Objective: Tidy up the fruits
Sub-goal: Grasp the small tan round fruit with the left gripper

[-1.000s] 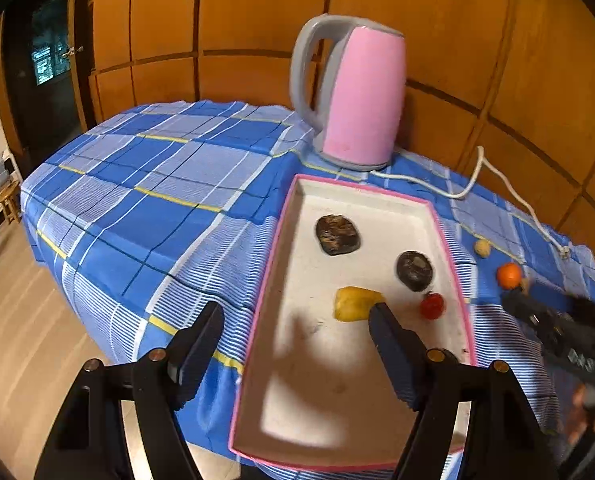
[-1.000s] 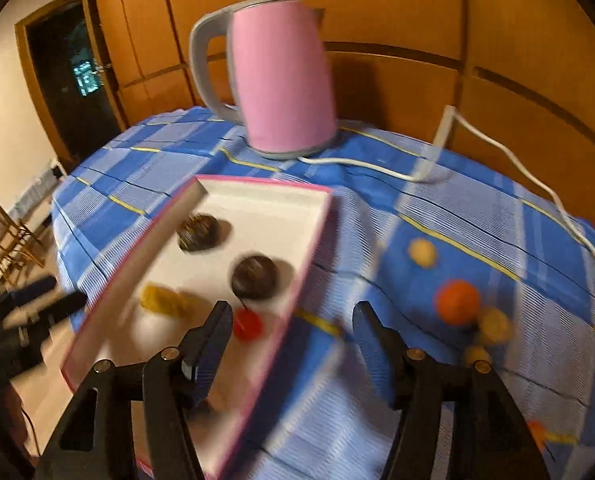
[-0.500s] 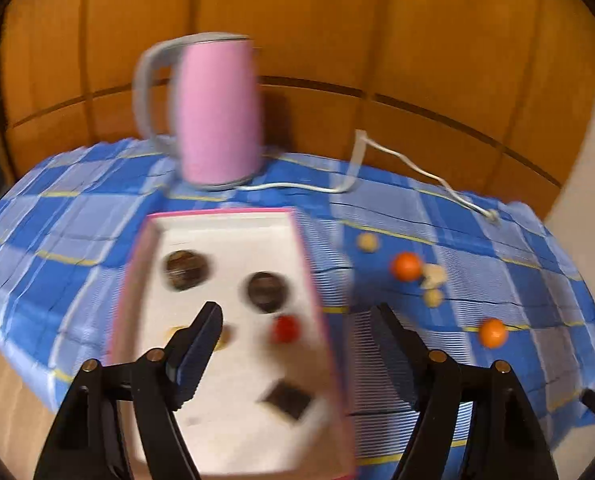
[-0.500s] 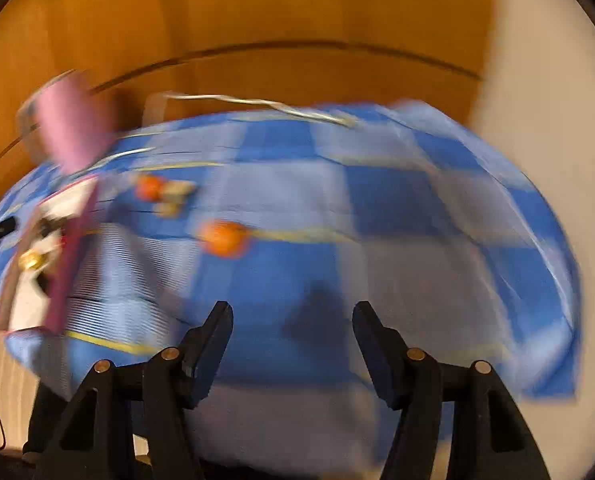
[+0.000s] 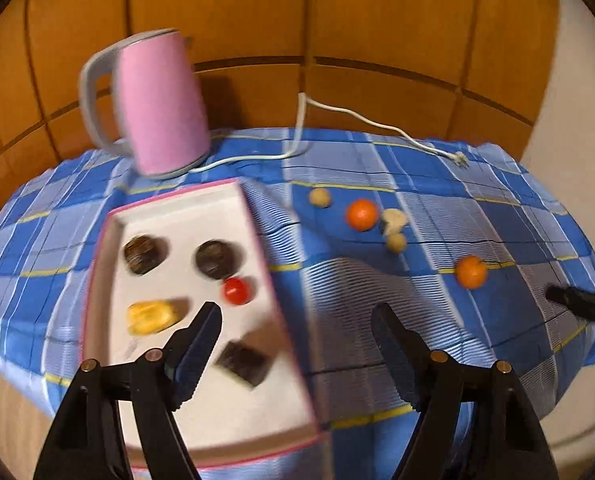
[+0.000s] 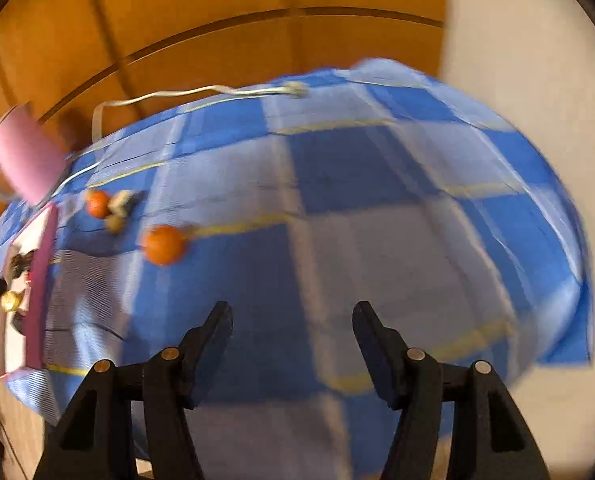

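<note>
A white tray with a pink rim (image 5: pixel 281 320) sits on the blue checked tablecloth. In it lie two dark round fruits (image 5: pixel 143 254), a red one (image 5: pixel 237 291), a yellow one (image 5: pixel 151 317) and a dark block (image 5: pixel 243 362). On the cloth to its right lie two oranges (image 5: pixel 362 214) (image 5: pixel 472 272) and several small pale fruits (image 5: pixel 320 197). My left gripper (image 5: pixel 295 332) is open and empty over the tray's right rim. My right gripper (image 6: pixel 291 330) is open and empty above bare cloth, right of the near orange (image 6: pixel 164 245).
A pink kettle (image 5: pixel 161 104) stands behind the tray, its white cord (image 5: pixel 337 110) trailing across the back of the table. Wood panelling is behind. The cloth's right edge (image 6: pixel 577 280) drops off near a pale wall. The tray shows at far left in the right wrist view (image 6: pixel 39 280).
Both grippers have swung to the right. The left view now takes in the loose fruits beside the tray; the right gripper has left the tray and hangs over the table's right half.
</note>
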The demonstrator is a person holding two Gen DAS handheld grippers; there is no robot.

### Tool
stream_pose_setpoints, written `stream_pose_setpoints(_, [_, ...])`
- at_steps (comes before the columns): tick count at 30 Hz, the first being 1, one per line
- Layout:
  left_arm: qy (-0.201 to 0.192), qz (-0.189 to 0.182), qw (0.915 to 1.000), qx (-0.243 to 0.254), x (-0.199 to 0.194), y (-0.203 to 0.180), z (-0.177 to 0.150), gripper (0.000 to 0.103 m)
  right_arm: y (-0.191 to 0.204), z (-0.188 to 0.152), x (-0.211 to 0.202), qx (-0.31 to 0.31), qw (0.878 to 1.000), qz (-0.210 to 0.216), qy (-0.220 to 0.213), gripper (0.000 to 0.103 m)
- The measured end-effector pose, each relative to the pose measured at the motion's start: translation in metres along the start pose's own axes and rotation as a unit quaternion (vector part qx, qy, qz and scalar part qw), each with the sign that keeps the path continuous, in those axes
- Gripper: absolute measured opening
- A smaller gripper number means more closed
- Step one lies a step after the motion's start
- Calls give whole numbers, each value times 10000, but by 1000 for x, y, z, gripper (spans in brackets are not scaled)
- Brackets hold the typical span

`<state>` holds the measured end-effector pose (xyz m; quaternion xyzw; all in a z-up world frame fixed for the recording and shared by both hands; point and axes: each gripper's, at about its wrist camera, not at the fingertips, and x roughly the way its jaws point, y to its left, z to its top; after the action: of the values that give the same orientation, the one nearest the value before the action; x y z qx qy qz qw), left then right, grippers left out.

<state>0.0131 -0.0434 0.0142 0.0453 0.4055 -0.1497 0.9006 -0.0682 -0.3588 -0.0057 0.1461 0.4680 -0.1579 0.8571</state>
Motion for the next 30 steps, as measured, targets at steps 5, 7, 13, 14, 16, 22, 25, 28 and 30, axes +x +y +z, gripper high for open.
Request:
stream_pose_setpoints(5, [-132,137,9998,-73,-10,19,-2,78,49,31,19,-215,9986,475,26,63])
stream_pose_setpoints(7, [-95,-69,9998,-151,-8,21,-2,78,60,35,24,-232,9981,572,54,63])
stream_pose_setpoints(13, [46,-311,9994,137,6,3,5,78,59,23,13,-457,9975,524,-108,63])
stream_pose_setpoints(14, [80,-397,9991,139,9,0,6,78,55,21,15,-423,9978,512,-76,63])
stream_pose_setpoints(16, [191,-566,9982,113,16,-5,9,77,43,16,18,-278,9986,444,-7,63])
stream_pose_setpoints(22, [412,-931,9946,180,40,-28,30,68,17,10,16,56,9995,294,-95,63])
stream_pose_setpoints(25, [624,-1202,9908,77,57,-37,43,52,12,9,16,79,9995,291,-117,63])
stream_pose_setpoints(28, [766,-1286,9887,5,73,-46,54,42,15,8,15,-61,9994,295,-168,63])
stream_pose_setpoints(30, [864,-1309,9876,17,84,-54,60,41,19,9,16,-171,9992,316,-181,63])
